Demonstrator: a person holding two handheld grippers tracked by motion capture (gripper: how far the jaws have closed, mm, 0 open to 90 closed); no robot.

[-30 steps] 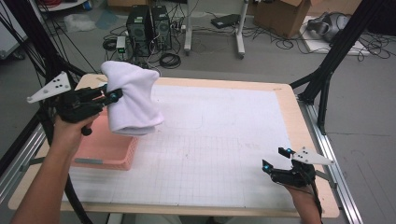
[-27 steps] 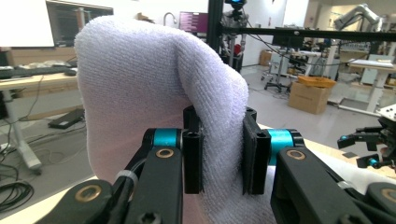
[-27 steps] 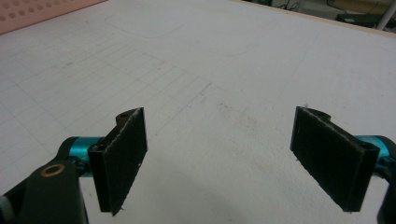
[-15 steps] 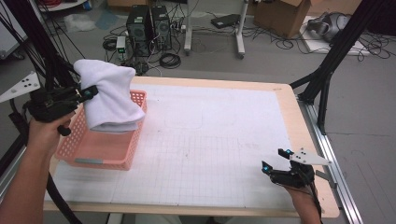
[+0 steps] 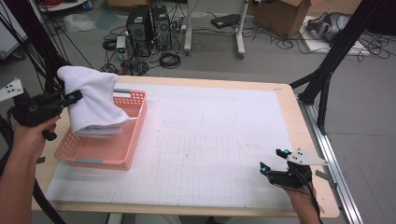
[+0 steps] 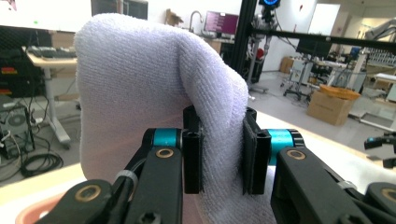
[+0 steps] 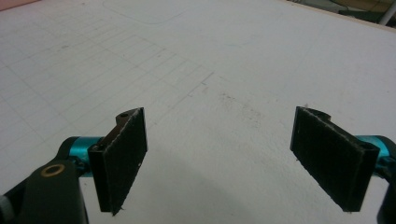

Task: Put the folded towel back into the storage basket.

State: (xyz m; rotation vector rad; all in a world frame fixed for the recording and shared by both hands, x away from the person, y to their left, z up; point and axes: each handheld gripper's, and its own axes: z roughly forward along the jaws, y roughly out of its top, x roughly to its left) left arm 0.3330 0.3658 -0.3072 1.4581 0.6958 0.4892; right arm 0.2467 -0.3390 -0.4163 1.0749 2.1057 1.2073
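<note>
The white towel (image 5: 93,100) is hanging folded over itself from our left gripper (image 5: 74,97), which we are holding at the left edge of the table (image 5: 289,116), and its lower end is drooping into the pink basket (image 5: 126,149) that is sitting on the white grid mat (image 5: 210,154). In the left gripper view the towel (image 6: 140,93) is rising in a thick hump above the jaws, and we are pinching a fold of it between the two black pads (image 6: 192,158), which are pressing into the cloth from both sides. Our right gripper (image 5: 272,160) is resting low near the table's right front corner, well apart from the basket, and its pads (image 7: 122,156) are standing spread wide with nothing but bare mat (image 7: 224,70) lying between them.
</note>
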